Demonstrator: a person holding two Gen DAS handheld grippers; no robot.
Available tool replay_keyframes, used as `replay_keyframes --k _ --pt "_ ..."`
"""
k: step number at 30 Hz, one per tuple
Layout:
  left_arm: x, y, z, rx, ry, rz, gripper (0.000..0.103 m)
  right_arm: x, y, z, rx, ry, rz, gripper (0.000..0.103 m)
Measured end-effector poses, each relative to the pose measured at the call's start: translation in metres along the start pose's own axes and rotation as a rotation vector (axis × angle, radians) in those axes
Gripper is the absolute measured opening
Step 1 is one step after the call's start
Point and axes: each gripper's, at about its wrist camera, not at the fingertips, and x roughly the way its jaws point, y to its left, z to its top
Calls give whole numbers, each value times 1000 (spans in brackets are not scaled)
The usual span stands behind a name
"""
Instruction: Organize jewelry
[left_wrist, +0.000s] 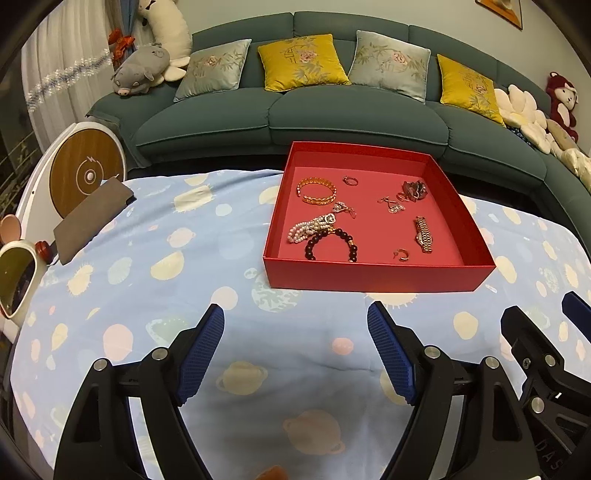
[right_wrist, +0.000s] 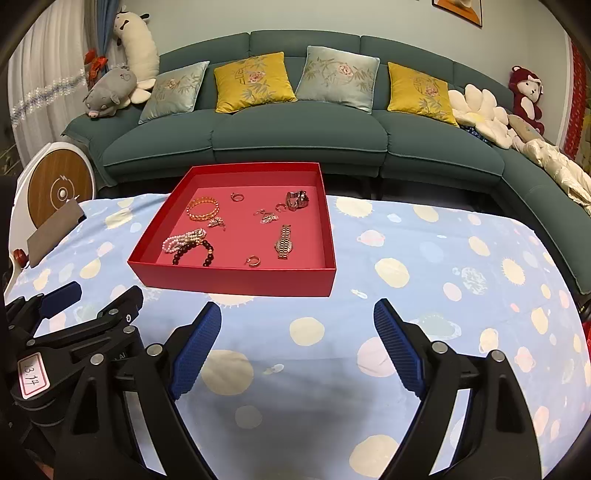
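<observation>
A red tray (left_wrist: 369, 275) (right_wrist: 236, 282) sits on the blue patterned cloth at the table's far side. Inside lie a gold bangle (left_wrist: 317, 190), a pearl bracelet (left_wrist: 308, 229), a dark bead bracelet (left_wrist: 332, 243), a gold watch (left_wrist: 423, 234), a ring (left_wrist: 350, 180), a hoop earring (left_wrist: 402, 254), small earrings (left_wrist: 393, 205) and a dark clip (left_wrist: 415, 190). My left gripper (left_wrist: 295, 308) hovers open over the cloth, short of the tray's front wall. My right gripper (right_wrist: 298, 304) is beside it on the right. Its jaws are still widening, with nothing between them.
A brown pouch (left_wrist: 92, 218), a white-framed mirror (left_wrist: 14, 277) and a round white-and-wood device (left_wrist: 86, 173) stand at the table's left edge. A green sofa (left_wrist: 332, 110) with cushions and plush toys runs behind the table. Bare cloth (right_wrist: 443, 258) stretches right of the tray.
</observation>
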Motion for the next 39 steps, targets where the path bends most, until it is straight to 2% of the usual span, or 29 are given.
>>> replay_keyframes --k 26,39 --pt "-3 3 0 -1 -29 52 77 3 6 1 0 -3 -5 82" --pt "-1 6 0 -5 -18 58 77 7 11 -1 2 -1 -11 82"
